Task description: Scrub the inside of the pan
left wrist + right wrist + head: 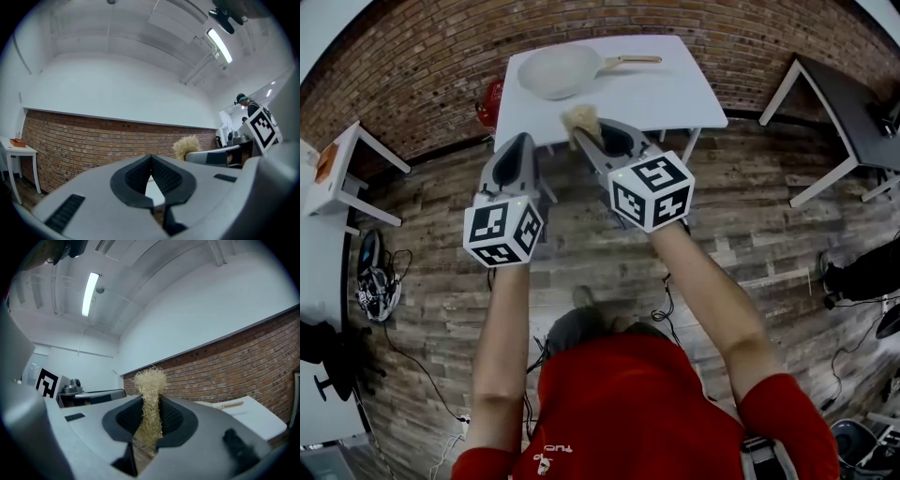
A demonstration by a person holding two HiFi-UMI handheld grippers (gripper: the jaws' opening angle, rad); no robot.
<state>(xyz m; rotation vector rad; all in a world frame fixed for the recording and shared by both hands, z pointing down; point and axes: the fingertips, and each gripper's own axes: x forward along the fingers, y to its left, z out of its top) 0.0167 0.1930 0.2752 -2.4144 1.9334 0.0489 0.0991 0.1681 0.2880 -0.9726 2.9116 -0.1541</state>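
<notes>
The right gripper (149, 405) is clamped on a straw-coloured fibre scrubber (150, 383), whose tuft sticks out past the jaw tips. The left gripper (151, 160) has its jaws closed tip to tip with nothing between them. Both hang side by side in the air at the near edge of the white table (675, 98). The pale frying pan (558, 71) lies on the table's far left part, its wooden handle (635, 61) pointing right, apart from both grippers
</notes>
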